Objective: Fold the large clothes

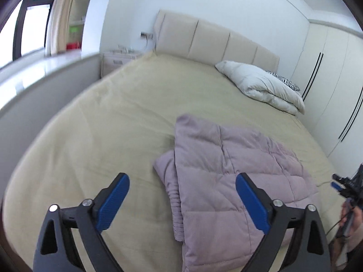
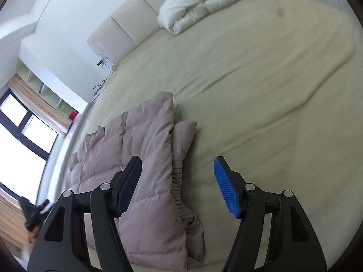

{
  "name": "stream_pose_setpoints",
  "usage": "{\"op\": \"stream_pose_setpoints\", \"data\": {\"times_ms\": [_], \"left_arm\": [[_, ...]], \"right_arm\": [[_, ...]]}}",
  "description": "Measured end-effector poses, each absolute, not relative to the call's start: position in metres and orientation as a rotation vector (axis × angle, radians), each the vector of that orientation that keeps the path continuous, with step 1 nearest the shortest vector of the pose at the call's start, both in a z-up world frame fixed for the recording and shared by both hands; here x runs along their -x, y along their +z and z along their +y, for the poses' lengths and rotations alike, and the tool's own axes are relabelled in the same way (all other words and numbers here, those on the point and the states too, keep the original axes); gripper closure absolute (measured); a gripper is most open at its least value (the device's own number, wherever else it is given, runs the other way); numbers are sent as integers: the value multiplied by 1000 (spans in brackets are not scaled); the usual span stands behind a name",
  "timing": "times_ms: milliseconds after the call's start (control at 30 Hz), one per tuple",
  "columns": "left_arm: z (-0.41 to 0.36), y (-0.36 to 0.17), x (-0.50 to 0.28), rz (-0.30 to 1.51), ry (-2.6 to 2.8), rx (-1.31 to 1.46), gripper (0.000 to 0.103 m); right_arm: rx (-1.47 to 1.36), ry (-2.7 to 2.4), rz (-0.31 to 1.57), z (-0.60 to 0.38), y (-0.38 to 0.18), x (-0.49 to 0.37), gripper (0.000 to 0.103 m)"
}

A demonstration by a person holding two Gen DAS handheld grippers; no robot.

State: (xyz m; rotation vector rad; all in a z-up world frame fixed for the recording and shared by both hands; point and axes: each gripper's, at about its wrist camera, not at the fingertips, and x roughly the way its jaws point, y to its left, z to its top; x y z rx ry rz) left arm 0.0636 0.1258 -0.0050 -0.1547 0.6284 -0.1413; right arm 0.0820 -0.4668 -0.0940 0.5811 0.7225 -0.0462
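Note:
A mauve quilted puffer jacket (image 1: 226, 172) lies folded on the beige bed sheet (image 1: 113, 113), a ribbed cuff showing at its left edge. My left gripper (image 1: 182, 185) is open and empty, hovering above the jacket's near left edge. In the right wrist view the jacket (image 2: 145, 149) lies at the lower left, with an elastic cuff along its right side. My right gripper (image 2: 178, 172) is open and empty above that right edge. The right gripper also shows at the far right of the left wrist view (image 1: 340, 187).
A folded white duvet (image 1: 263, 83) and a zebra-print pillow (image 1: 285, 81) lie near the padded headboard (image 1: 215, 40). White wardrobes (image 1: 329, 68) line the right. A nightstand (image 1: 118, 59), a window (image 2: 25, 131) and shelves (image 2: 45, 88) stand on the bed's other side.

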Motion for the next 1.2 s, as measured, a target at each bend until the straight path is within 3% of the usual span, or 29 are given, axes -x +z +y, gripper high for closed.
{"op": "stream_pose_setpoints", "data": {"times_ms": [67, 167, 300, 400, 567, 667, 867, 1033, 1200], "left_arm": [[108, 21, -41, 510, -48, 75, 0], [82, 59, -9, 356, 79, -18, 0], [43, 101, 33, 143, 180, -145, 0], [27, 117, 53, 91, 234, -175, 0], [4, 119, 58, 188, 133, -159, 0], [-5, 96, 38, 380, 75, -119, 0], [-16, 40, 11, 694, 10, -53, 0], [-22, 23, 16, 731, 41, -76, 0], [-21, 12, 14, 753, 50, -89, 0]], "right_arm": [[-456, -103, 652, -446, -65, -68, 22], [-388, -105, 501, -430, -25, -47, 14], [-233, -130, 373, -392, 22, -17, 13], [-94, -208, 352, -363, 57, -11, 9], [-181, -169, 456, -352, 106, 3, 9], [-240, -95, 512, -337, 117, 15, 9], [-121, -82, 657, -274, 70, 21, 9], [-74, -70, 774, -238, 15, 15, 9], [-25, -115, 770, -224, 2, 11, 9]]}}
